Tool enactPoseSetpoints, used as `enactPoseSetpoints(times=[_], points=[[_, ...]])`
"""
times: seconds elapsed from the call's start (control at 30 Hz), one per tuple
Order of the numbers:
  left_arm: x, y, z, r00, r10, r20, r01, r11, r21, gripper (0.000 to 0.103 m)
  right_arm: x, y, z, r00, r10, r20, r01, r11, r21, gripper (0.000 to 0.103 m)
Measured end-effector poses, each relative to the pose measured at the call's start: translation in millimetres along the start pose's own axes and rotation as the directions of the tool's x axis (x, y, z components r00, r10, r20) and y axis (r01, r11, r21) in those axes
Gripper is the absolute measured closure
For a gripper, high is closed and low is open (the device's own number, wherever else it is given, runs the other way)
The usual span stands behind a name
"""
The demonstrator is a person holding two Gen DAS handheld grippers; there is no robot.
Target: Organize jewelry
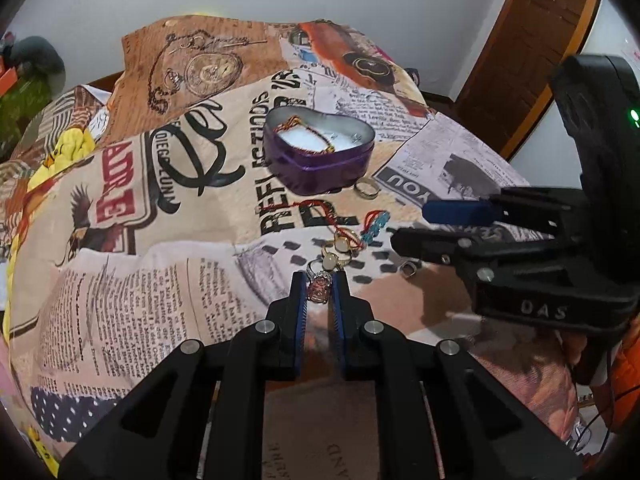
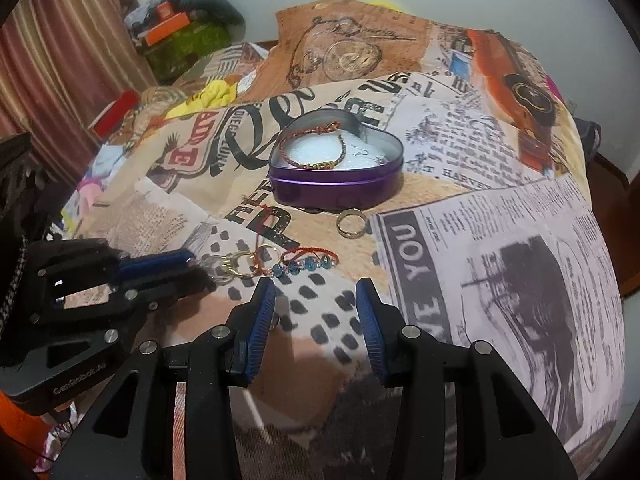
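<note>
My left gripper [image 1: 320, 280] is shut on a silver ring with a pink stone [image 1: 318, 291], just above the printed cloth. Beyond it lie two gold rings with pale stones [image 1: 338, 250] and a red cord bracelet with blue beads [image 1: 370, 228]. A purple heart-shaped tin [image 1: 320, 148] stands farther back, open, holding a red-gold bracelet [image 2: 316, 148] on white padding. A plain gold ring [image 2: 349, 222] lies in front of the tin. My right gripper [image 2: 316, 292] is open and empty, just short of the bead bracelet [image 2: 308, 264]. The left gripper [image 2: 192, 268] shows at the left of the right wrist view.
A small silver ring [image 1: 408, 270] lies near the right gripper's fingers [image 1: 460, 212]. The jewelry sits on a bed under a newspaper-print cloth [image 2: 500, 240]. Clutter and a green box [image 2: 184, 40] stand at the far left, by a curtain. A wooden door [image 1: 532, 48] is at the right.
</note>
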State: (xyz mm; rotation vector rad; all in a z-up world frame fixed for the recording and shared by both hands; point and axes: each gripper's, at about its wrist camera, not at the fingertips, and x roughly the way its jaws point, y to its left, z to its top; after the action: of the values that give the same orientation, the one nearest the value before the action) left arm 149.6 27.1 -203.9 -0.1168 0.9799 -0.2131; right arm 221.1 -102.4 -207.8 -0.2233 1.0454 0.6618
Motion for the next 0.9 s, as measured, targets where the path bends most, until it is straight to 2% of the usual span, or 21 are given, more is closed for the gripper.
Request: enactPoseSetpoints(times=[0.23,0.43,0.5,0.53,0.63,0.9], points=[[3.4,2.2,-2.4,1.000,-0.012,0.004,0.012,1.000,-0.006,0.092,8.2,5.9,13.1,1.000,0.014,-0.005,-0.015,0.998,-0.054,0.065],[5.4,3.4,-2.3,1.000,-0.019,0.003,0.019,1.000,-0.012,0.092,27.1,4.9,16.5,0.998,0.041,-0.057,-0.044,0.997,-0.065,0.065],[5.4,3.6,-2.1,1.000,-0.021,0.004,0.021,1.000,-0.013,0.092,27.3,2.0,16.6,0.997,0.054,-0.053,-0.057,0.997,-0.057,0.071],[5.4,3.7,-2.1,1.000,-0.019,0.004,0.019,1.000,-0.013,0.092,26.9,0.8,16.8,0.997,0.058,-0.050,-0.061,0.997,-0.053,0.079],[3.8,2.3,-0.9,1.000,0.002,0.010,-0.002,1.000,-0.008,0.092,25.8,-2.9,16.2,0.996,0.078,-0.042,-0.080,0.996,-0.037,0.094],[-14.7,3.8,6.1,0.997,0.046,0.059,-0.045,0.999,-0.007,0.093,16.5,-3.2,14.8,1.000,0.020,-0.002,-0.020,0.999,-0.033,0.099]])
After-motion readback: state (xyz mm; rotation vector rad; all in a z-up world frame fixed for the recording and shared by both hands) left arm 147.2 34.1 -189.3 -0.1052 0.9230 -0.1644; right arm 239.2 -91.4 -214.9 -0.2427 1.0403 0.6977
